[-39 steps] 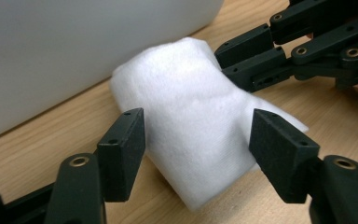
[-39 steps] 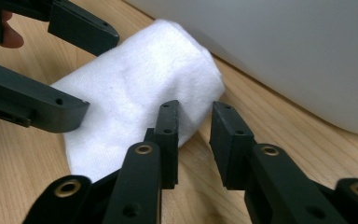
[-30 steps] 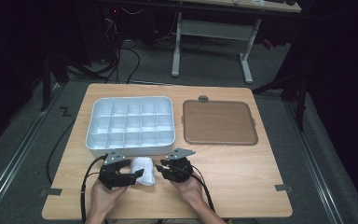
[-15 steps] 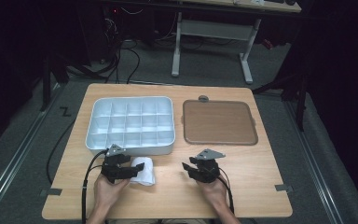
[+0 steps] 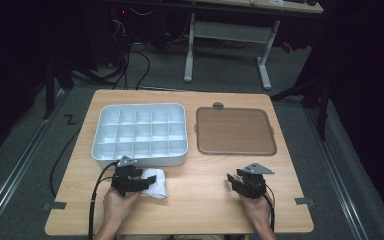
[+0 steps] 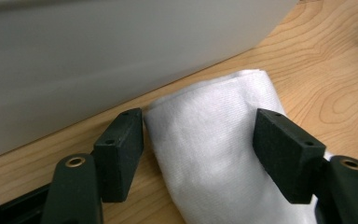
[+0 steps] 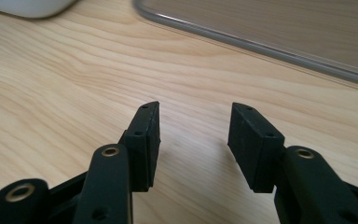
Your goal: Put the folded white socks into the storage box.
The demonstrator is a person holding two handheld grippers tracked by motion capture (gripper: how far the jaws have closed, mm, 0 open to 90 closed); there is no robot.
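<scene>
High view: we see a light wood table (image 5: 200,200) w/ a white compartment tray (image 5: 140,134) on its left half and a brown flat tray (image 5: 235,131) on its right, side by side but apart, both towards the far edge. Near the front edge, a person's two hands each hold a black gripper. Between them, nearer the left one, lies a folded white cloth (image 5: 155,182), just in front of the compartment tray's near wall and close beside it.

Left gripper (image 5: 142,184) sits at the cloth; in the left gripper view we see the cloth (image 6: 214,149) lying between its two pads, jaws spread wide, left pad at the cloth's edge, right pad alongside its other side. We can't tell whether the pads press in; the cloth isn't bunched.

Right gripper (image 5: 235,181) is well apart from the cloth, in front of the brown tray. Right gripper view: jaws parted, having just been opening, w/ bare table (image 7: 74,79) between the pads, the brown tray's rim (image 7: 261,49) ahead.
</scene>
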